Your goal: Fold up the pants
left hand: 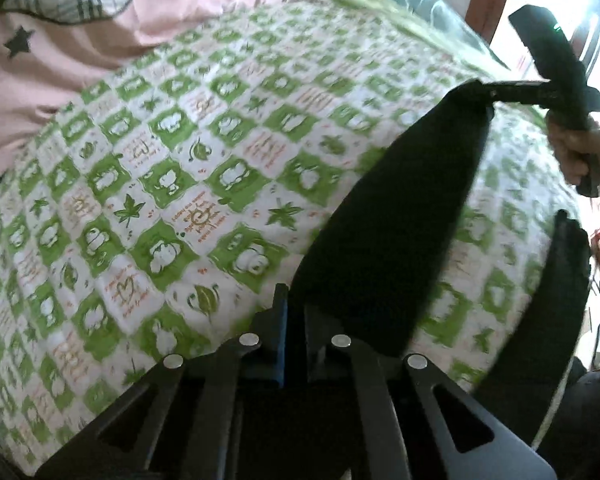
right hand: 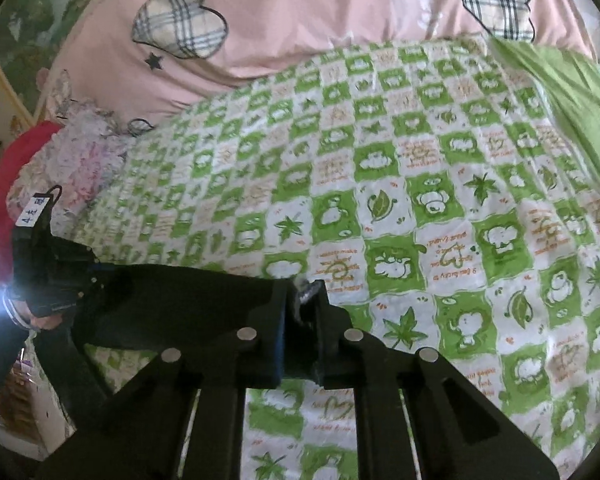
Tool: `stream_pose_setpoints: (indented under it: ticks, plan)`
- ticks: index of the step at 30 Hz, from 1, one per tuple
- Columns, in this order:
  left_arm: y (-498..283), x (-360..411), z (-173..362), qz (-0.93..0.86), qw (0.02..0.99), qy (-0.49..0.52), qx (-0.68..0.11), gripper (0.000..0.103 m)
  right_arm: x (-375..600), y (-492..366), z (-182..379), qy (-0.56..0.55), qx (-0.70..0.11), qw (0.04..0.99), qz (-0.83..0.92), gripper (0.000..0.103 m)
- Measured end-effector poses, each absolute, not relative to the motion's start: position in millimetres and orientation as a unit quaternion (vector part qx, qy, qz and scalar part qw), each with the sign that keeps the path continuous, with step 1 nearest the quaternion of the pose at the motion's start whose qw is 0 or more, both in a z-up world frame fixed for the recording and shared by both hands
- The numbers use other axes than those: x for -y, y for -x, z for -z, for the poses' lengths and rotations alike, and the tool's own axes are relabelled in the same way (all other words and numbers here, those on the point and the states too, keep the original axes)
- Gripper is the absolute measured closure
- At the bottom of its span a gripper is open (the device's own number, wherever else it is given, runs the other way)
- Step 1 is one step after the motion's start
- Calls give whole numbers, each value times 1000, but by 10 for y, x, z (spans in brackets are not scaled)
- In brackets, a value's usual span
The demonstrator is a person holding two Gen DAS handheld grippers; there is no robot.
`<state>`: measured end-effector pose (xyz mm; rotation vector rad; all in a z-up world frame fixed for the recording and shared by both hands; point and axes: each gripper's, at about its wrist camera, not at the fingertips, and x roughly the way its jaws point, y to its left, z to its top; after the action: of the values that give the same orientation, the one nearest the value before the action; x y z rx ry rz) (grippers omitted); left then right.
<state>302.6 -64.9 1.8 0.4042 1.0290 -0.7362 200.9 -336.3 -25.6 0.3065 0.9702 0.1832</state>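
Observation:
Black pants [left hand: 400, 216] hang stretched in the air above a bed with a green and white checked sheet [left hand: 160, 184]. My left gripper [left hand: 294, 312] is shut on one end of the pants. My right gripper [left hand: 488, 98] shows at the upper right of the left wrist view, shut on the other end. In the right wrist view my right gripper [right hand: 302, 300] is shut on the black pants [right hand: 180, 300], which stretch left to my left gripper [right hand: 88, 276]. A second strip of the pants [left hand: 548, 320] hangs down at the right.
A pink quilt with plaid hearts [right hand: 300, 8] lies along the far side of the bed. A green cloth [right hand: 572, 92] lies at the right. A floral bundle [right hand: 92, 152] and a red cloth [right hand: 12, 184] lie at the left. A bright window [left hand: 560, 40] is at the far right.

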Motion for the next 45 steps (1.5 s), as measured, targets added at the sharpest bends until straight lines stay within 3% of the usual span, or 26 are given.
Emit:
stream_pose_setpoints:
  ticks: [10,23,45]
  plan:
    - [-2210,447,-406,347,817,-122,-443,99,3319,-1345,101,-159,-437,879,-109,93]
    - [-1294,332,-316,351,822,-46,-446,100,3200,-403,62,-159,-399,891,-149,94]
    - [-564,425,51,355,810,-65,-463,99,3031,390,209,-92,-439,886,-121,95]
